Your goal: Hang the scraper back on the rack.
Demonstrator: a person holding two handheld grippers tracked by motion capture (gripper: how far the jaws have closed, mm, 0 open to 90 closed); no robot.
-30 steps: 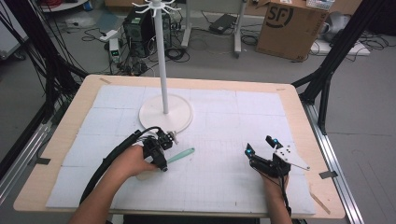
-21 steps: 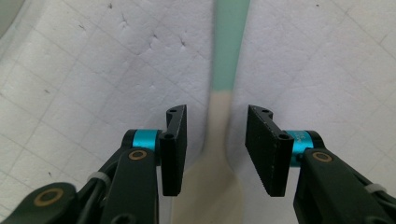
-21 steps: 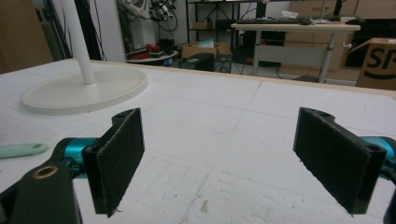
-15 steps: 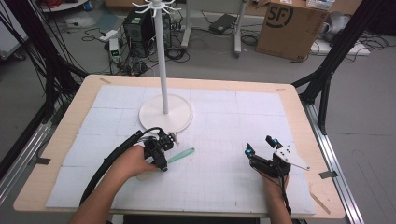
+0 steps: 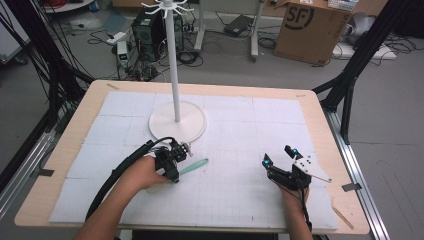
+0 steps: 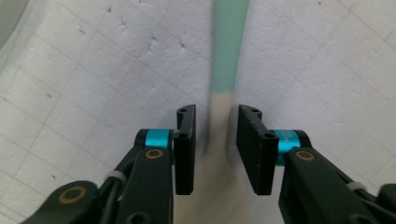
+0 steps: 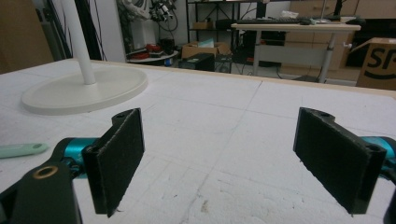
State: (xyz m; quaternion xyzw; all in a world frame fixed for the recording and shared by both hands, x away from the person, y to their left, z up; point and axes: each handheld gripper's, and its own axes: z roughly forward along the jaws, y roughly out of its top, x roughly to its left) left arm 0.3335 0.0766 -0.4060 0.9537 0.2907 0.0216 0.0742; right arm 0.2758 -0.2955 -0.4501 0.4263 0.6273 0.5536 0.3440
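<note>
A slim utensil (image 5: 192,166) lies flat on the white gridded mat (image 5: 240,125) covering the worktop (image 5: 320,107), just in front of the round base of a white stand (image 5: 177,120). Its handle is pale mint green, straight and narrow with a rounded tip, and it changes to a cream-coloured part at the end nearest the person; in the left gripper view the green section (image 6: 229,42) runs up and away while the cream section widens beneath the jaws, blurred at this close range.

The left hand-held gripper (image 5: 172,167) sits low over the cream end, its two jaws standing a little apart on either side of it with a narrow gap to each pad, so nothing is clamped. The right hand-held gripper (image 5: 280,161) rests well apart on the right side of the mat, jaws spread wide over bare mat. From its own view the green tip (image 7: 21,150) shows at the far left, near the stand's base (image 7: 84,88).
</note>
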